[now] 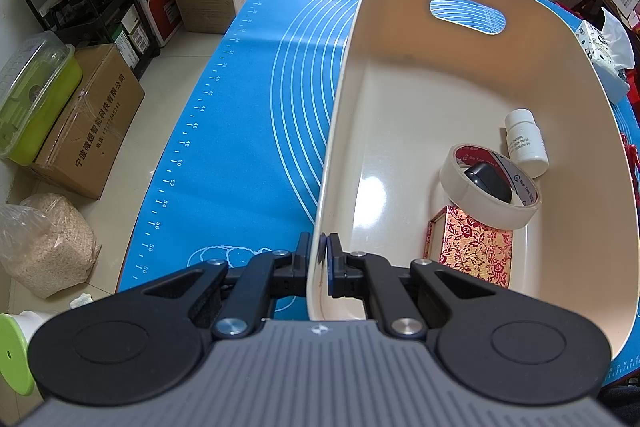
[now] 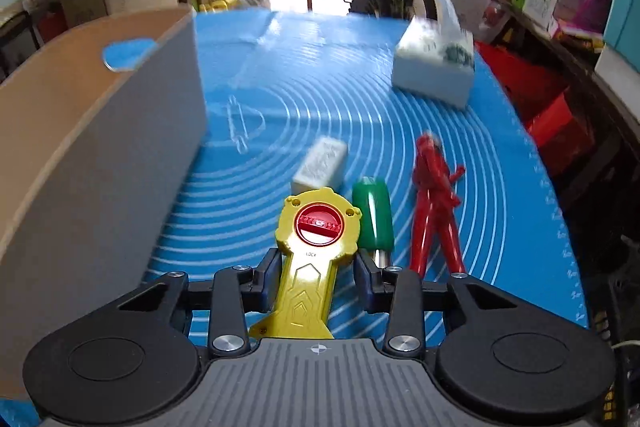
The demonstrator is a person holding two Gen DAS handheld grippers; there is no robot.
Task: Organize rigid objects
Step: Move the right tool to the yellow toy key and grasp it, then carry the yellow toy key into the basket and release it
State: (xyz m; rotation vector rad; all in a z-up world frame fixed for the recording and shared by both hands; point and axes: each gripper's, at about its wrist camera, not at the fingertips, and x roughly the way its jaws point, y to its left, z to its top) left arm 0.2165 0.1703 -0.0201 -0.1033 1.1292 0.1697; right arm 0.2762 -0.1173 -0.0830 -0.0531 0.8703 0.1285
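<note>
Your left gripper (image 1: 323,254) is pinching the near rim of the bin (image 1: 348,75), one finger outside the wall and one inside, steadying it on the blue mat (image 1: 248,115). Ahead and to the right of that grip, inside the bin, lie a tape roll (image 1: 472,191) with a dark item in its hole, a white bottle (image 1: 525,143) just beyond it, and a red patterned box (image 1: 476,247) nearest you.

Your right gripper (image 2: 318,269) has the yellow toy (image 2: 316,239) lying lengthwise between its fingers, which sit close against the narrow handle on either side. Whether they are actually clamped on it or only bracketing it, you cannot tell from this view, and the blur hides whether the toy is off the mat.

So the step in hand looks like picking up the yellow toy for the bin, which stands to the left of your right gripper. Next, make sure the grip is firm, lift clear of the green piece (image 2: 372,219) touching the toy's right side, then carry left and up over the bin wall. Keep the left hold steady meanwhile. The red figure (image 2: 434,195) and the small white block (image 2: 320,167), ahead of the gripper, remain to be collected.
</note>
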